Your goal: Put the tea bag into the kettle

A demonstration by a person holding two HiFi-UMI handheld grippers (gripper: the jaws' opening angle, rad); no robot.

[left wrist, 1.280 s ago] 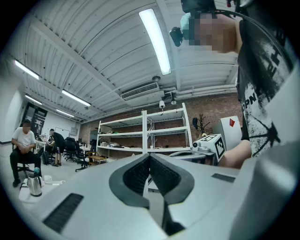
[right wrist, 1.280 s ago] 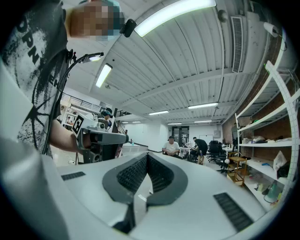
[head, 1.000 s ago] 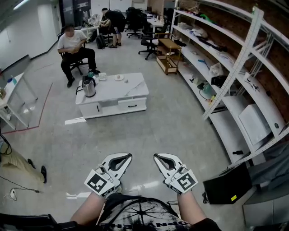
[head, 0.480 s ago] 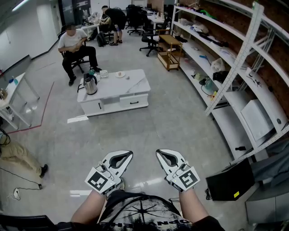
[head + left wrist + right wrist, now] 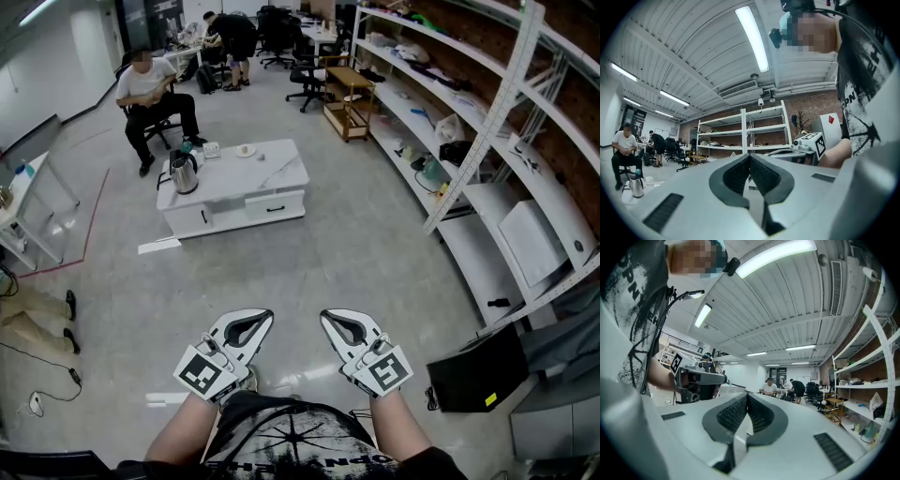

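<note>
Jaws together; kettle (image 5: 184, 173) in head view

A low white desk (image 5: 267, 173) stands far off on the grey floor (image 5: 356, 253), left of centre. A metal kettle (image 5: 184, 174) stands upright at its left end. Near the far edge lie a small white box (image 5: 212, 148) and a small round dish (image 5: 246, 150), set apart.

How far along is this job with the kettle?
Nothing looks done yet. The kettle stands on the white table across the room. In hand: nothing; left gripper and right gripper are shut and empty. Left: reaching the table, picking up the tea bag, too small to spot here, and dropping it in.
</note>
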